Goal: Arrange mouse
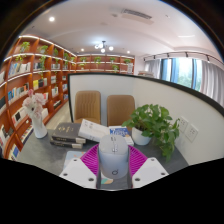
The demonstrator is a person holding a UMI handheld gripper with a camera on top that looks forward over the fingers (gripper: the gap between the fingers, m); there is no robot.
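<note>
In the gripper view, the claw [113, 163] sits low over the worktop [40, 152], its two white fingers carrying magenta pads [91, 160] on their inner faces. Between the pads stands a pale, rounded grey-white thing, apparently the mouse [112, 152]. The pads lie close against its sides, but whether both actually press on it cannot be told, so the claw's grip stays uncertain.

Just beyond the fingers lies a small blue and white box or booklet [119, 132]; its printing is too small to read. To the left of it rests a stack of books [70, 133] with an open book [93, 129] beside it; no title can be read. Further left stands a white vase of pale flowers [37, 112]. To the right, a leafy green plant [153, 122] grows in a white pot.

Behind the worktop are two tan chairs [88, 105], and bookshelves [30, 75] line the left wall. Windows [180, 70] show at the right.
</note>
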